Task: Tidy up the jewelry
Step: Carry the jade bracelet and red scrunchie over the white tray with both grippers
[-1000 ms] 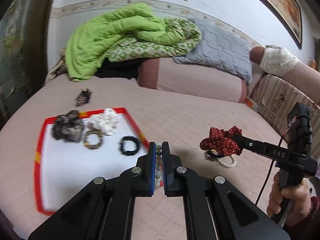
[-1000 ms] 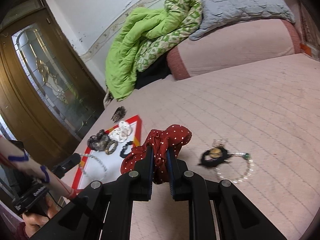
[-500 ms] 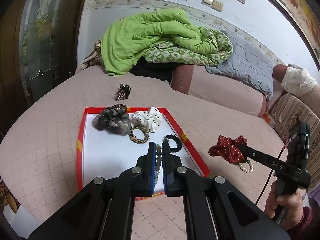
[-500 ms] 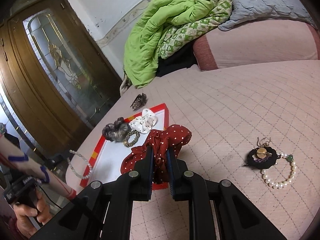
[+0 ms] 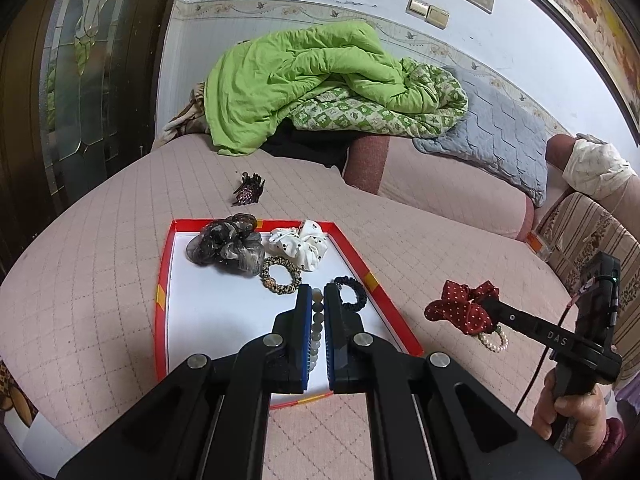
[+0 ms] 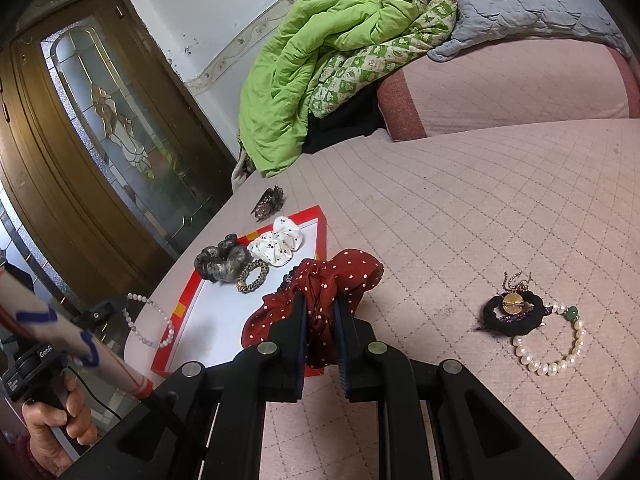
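My left gripper (image 5: 317,294) is shut on a pale bead bracelet (image 5: 317,322) and holds it above the red-rimmed white tray (image 5: 162,292); the bracelet hangs from it in the right wrist view (image 6: 150,322). The tray holds a grey scrunchie (image 5: 226,244), a white dotted scrunchie (image 5: 300,242), a leopard hair tie (image 5: 280,274) and a black hair tie (image 5: 352,292). My right gripper (image 6: 320,300) is shut on a red polka-dot scrunchie (image 6: 320,280), beside the tray's right edge (image 5: 464,308).
A pearl bracelet (image 6: 550,346) and a black hair tie with a gold charm (image 6: 512,310) lie on the pink bed to the right. A dark hair claw (image 5: 248,190) lies beyond the tray. Green quilts (image 5: 320,84) and pillows (image 5: 504,136) are piled at the back.
My left gripper has swung left and now hangs over the tray with the bead bracelet. My right gripper has carried the red scrunchie left, close to the tray's edge.
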Demonstrator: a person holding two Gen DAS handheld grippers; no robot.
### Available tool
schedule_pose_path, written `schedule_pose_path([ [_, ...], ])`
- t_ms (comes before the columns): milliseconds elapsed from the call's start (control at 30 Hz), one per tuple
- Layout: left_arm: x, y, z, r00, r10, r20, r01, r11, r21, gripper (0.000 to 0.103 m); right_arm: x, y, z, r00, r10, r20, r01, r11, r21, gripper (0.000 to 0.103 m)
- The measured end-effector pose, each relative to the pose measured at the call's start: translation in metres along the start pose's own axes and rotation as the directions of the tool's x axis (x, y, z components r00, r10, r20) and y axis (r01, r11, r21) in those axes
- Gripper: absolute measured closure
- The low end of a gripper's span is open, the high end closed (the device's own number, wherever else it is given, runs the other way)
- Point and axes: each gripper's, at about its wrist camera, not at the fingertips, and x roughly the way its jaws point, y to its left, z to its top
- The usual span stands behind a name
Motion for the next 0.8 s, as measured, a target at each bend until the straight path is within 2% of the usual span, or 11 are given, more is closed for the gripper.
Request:
schedule_pose_path([
  [600, 0.024, 0.036, -0.001, 1.000, 0.011, -0.005, -0.011, 0.998, -0.062, 0.098, 0.006, 0.006, -0.002, 1.000, -0.006, -0.015, 0.006, 0.999, -0.040, 0.087],
  [800, 0.036, 0.055, -0.004, 1.000, 0.009, -0.016, -0.011, 0.994, -0.107, 0.098, 0.012, 0.016, -0.001, 1.000, 0.024, -0.017, -0.025, 0.998, -0.049, 0.087],
])
